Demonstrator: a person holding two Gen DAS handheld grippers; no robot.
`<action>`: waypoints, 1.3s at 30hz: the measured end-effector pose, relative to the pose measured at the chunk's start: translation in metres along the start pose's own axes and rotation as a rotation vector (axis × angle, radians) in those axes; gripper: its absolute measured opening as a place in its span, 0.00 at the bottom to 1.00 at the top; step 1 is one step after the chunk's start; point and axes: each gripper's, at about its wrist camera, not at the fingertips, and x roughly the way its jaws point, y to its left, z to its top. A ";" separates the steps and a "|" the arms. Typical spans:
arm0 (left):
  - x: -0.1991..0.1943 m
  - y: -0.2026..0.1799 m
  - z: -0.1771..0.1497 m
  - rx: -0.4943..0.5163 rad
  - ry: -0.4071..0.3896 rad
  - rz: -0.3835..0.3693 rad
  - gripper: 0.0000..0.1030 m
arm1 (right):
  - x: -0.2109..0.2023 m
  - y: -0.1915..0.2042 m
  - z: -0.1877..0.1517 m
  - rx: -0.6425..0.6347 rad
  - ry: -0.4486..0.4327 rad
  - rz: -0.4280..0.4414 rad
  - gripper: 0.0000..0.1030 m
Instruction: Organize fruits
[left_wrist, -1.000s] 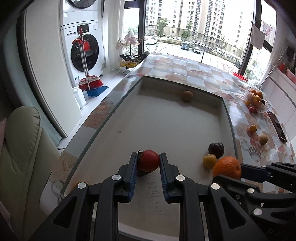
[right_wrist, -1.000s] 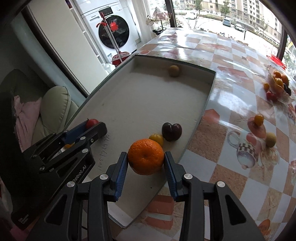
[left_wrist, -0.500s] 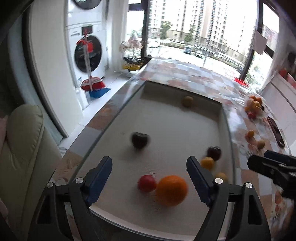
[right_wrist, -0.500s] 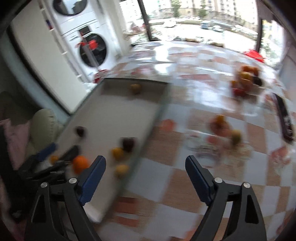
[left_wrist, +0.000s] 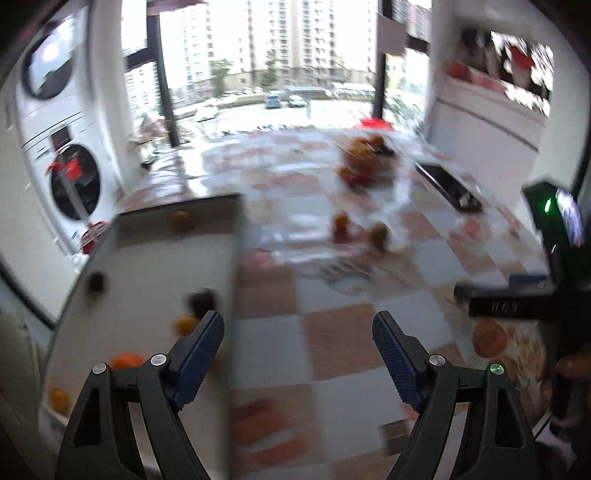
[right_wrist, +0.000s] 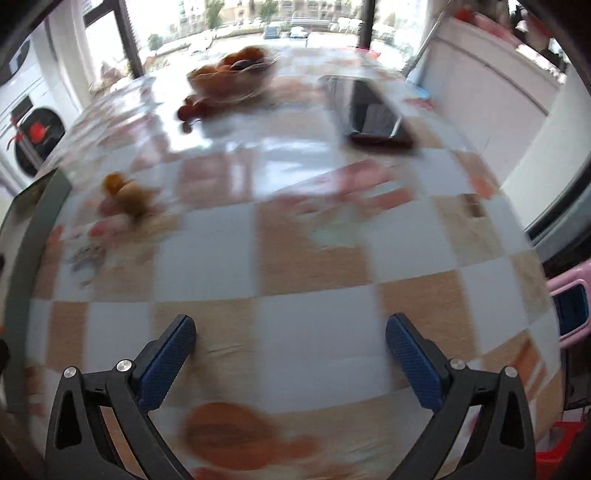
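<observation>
Left of the left gripper (left_wrist: 298, 325): grey tray (left_wrist: 155, 254) holding an orange (left_wrist: 126, 360), dark plum (left_wrist: 201, 300) and small yellow fruits. Far ahead of the right gripper (right_wrist: 290, 330): glass bowl (right_wrist: 232, 79) heaped with fruit. Both spread wide, empty, just opened. Round fruits, no long axis.

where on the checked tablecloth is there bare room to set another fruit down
Free: the checked cloth between the two loose fruits, the phone and the near edge. Crowded: around the fruit bowl, with red fruit beside it, and the near end of the grey tray.
</observation>
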 end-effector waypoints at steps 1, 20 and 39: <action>0.006 -0.007 0.000 0.014 0.014 -0.002 0.81 | 0.000 -0.007 -0.001 0.005 -0.007 0.000 1.00; 0.066 -0.011 0.005 -0.059 0.099 0.103 1.00 | -0.001 -0.019 -0.014 -0.036 -0.127 0.028 1.00; 0.066 -0.010 0.004 -0.060 0.100 0.102 1.00 | 0.000 -0.018 -0.014 -0.035 -0.127 0.028 1.00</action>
